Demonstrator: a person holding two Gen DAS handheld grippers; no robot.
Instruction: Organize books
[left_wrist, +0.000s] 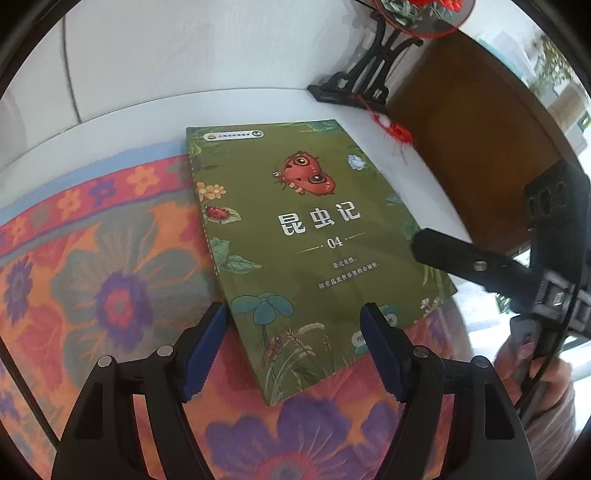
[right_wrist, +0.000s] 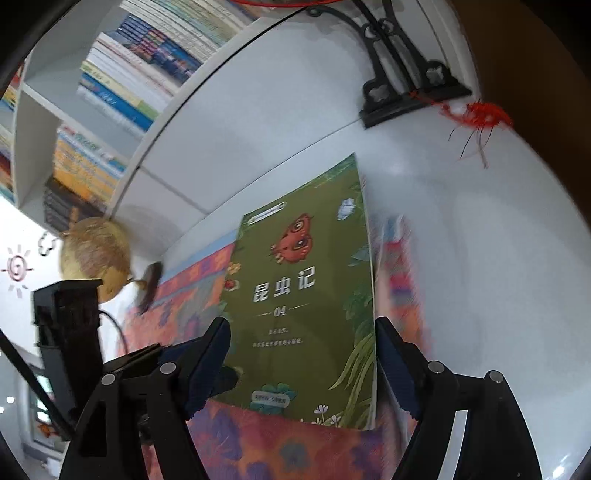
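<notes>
Right wrist: white bookshelf (right_wrist: 37, 122) holds books (right_wrist: 122, 81).

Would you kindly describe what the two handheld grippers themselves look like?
Both are alike. The left gripper and the right gripper have black angular plastic arms with round silver pivot pins and dark blue fingers with sawtooth-ribbed inner edges. A pale sleeve shows behind the right gripper in the left view.

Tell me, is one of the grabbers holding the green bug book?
No, nothing is held. The green book lies flat on the flowery cloth. The left gripper and right gripper both stand open around its near end, pads off it.
</notes>
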